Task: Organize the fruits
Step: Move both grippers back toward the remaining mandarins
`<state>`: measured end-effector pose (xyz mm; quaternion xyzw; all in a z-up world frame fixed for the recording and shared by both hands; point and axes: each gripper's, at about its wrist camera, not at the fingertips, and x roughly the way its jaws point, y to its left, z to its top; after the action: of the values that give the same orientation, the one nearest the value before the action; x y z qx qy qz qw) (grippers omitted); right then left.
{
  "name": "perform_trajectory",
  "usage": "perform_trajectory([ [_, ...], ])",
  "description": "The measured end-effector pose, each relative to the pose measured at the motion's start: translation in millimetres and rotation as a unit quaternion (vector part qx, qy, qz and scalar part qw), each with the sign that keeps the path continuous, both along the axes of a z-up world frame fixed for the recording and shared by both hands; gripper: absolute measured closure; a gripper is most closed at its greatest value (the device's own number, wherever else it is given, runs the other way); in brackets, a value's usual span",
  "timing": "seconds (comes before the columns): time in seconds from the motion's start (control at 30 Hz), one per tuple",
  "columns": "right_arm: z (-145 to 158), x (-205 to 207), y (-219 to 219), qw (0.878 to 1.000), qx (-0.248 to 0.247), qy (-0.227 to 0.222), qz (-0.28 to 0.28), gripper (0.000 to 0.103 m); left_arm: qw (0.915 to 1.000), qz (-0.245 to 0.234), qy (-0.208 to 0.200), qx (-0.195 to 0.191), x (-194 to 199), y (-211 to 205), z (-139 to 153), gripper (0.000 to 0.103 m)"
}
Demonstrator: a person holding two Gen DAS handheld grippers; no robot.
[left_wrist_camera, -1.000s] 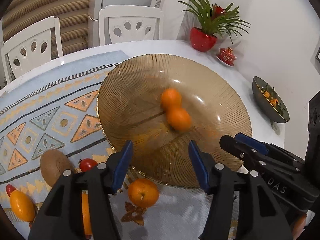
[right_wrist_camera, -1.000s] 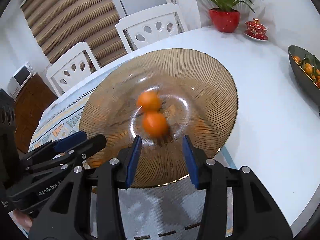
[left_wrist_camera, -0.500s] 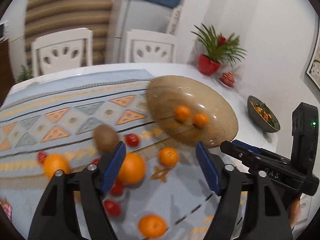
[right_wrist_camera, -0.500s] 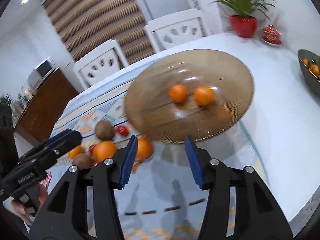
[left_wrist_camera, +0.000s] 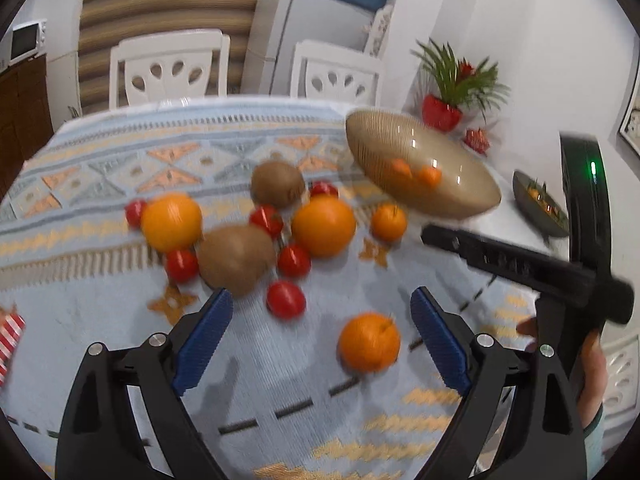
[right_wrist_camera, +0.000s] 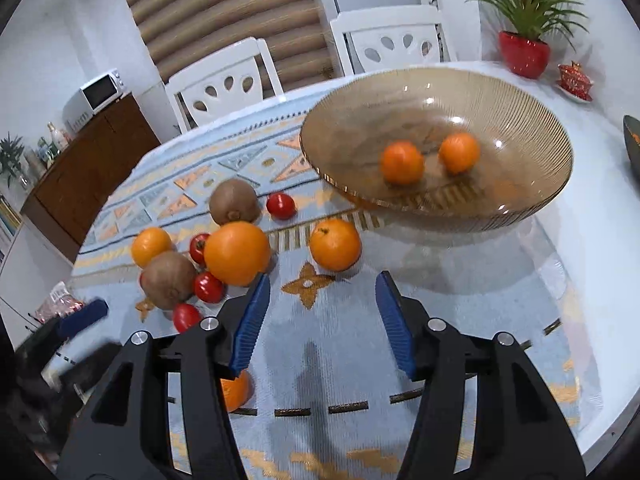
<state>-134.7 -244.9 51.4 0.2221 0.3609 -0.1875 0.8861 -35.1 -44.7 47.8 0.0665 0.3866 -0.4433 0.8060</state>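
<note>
Both the left gripper (left_wrist_camera: pixel 318 330) and right gripper (right_wrist_camera: pixel 318 318) hang with jaws spread, empty. Two mandarins (right_wrist_camera: pixel 402 162) sit in the amber glass bowl (right_wrist_camera: pixel 520 208).

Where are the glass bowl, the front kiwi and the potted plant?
glass bowl (right_wrist_camera: pixel 532 196), right wrist view, ribbed front wall.
front kiwi (right_wrist_camera: pixel 168 280), right wrist view, its middle.
potted plant (right_wrist_camera: pixel 523 53), right wrist view, red pot.

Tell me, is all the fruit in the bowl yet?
Not yet. Two small oranges sit in the amber bowl. The left hand-held gripper and right hand-held gripper are open, holding nothing. Oranges, kiwis and tomatoes wait on the cloth.
</note>
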Motion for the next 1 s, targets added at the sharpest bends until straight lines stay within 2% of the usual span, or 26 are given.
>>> perform_trajectory([
  [0.1,-10.9,5.7,-1.0,1.0,0.001,0.007,-0.002,0.047,0.9998,-0.009,-0.002,0.016,-5.0,-9.1,-18.1,0.014],
  [0.3,-21.3,21.0,-8.0,1.0,-0.011,0.013,-0.005,0.046,0.9992,-0.021,-0.008,0.035,-10.1,-22.0,-32.1,0.014],
  [0.8,-43.5,42.5,-19.9,0.999,-0.014,0.03,-0.007,0.042,0.9982,-0.057,0.008,0.012,-17.8,-26.3,-41.8,0.014],
  [1.0,-44.8,48.0,-19.3,0.999,-0.018,0.029,-0.004,0.042,0.9965,-0.074,0.014,0.034,-21.2,-36.4,-47.0,0.025],
])
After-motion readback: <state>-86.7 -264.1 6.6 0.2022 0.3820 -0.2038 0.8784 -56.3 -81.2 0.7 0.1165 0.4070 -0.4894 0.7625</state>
